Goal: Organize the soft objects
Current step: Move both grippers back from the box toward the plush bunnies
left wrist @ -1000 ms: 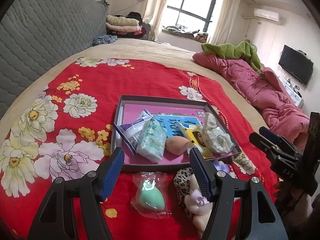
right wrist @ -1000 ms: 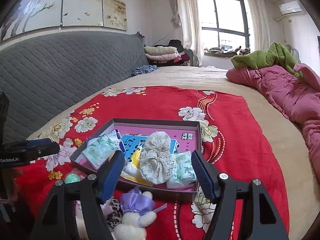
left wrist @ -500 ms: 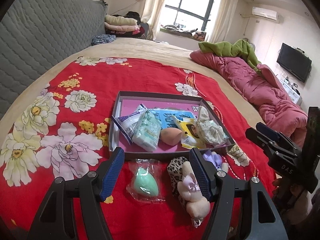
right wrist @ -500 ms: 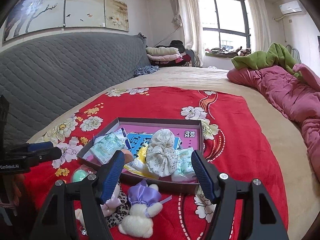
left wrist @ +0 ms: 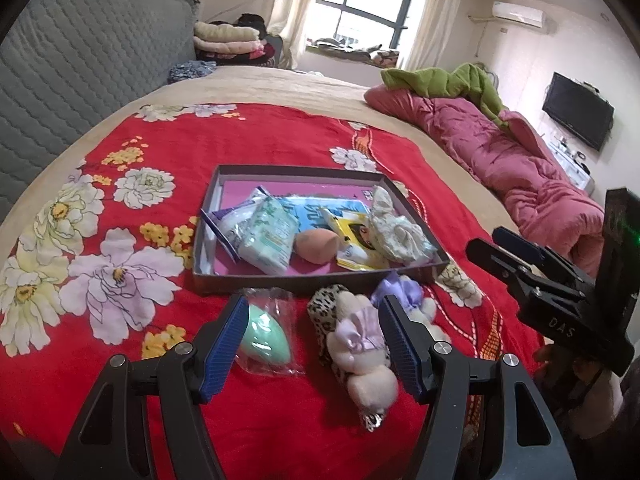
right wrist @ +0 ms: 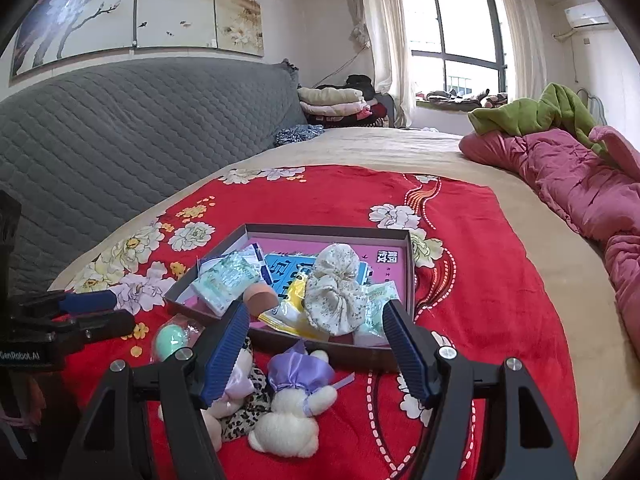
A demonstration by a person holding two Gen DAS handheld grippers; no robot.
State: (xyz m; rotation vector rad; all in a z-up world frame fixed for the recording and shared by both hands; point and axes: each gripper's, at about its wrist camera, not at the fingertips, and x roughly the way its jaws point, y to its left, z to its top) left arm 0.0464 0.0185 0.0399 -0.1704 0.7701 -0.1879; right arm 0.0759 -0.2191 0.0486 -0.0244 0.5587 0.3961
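- Grippers first: your left gripper (left wrist: pixel 312 344) hangs over the red flowered blanket (left wrist: pixel 256 148) with its blue fingers spread wide and nothing pressed between them; your right gripper (right wrist: pixel 314 346) is also spread apart and pinches nothing.
- Between the left fingers you see a mint green sponge in a clear bag (left wrist: pixel 266 340) beside the left finger, and a plush toy with a leopard print and a pale pink bow (left wrist: pixel 352 344) close to the right finger; neither one is gripped.
- A second plush toy, white with a purple bow (right wrist: pixel 296 400), lies just beside the leopard one, in front of the near wall of the box.
- The shallow box with a pink floor (left wrist: pixel 248 188) sits on the blanket beyond the toys; inside it are a green tissue pack (left wrist: pixel 266 236), an orange sponge (left wrist: pixel 316 244), a cream floral cloth bundle (left wrist: pixel 394 228) and some flat packets.
- In the right wrist view the cloth bundle stands between your right fingers, farther away, untouched.
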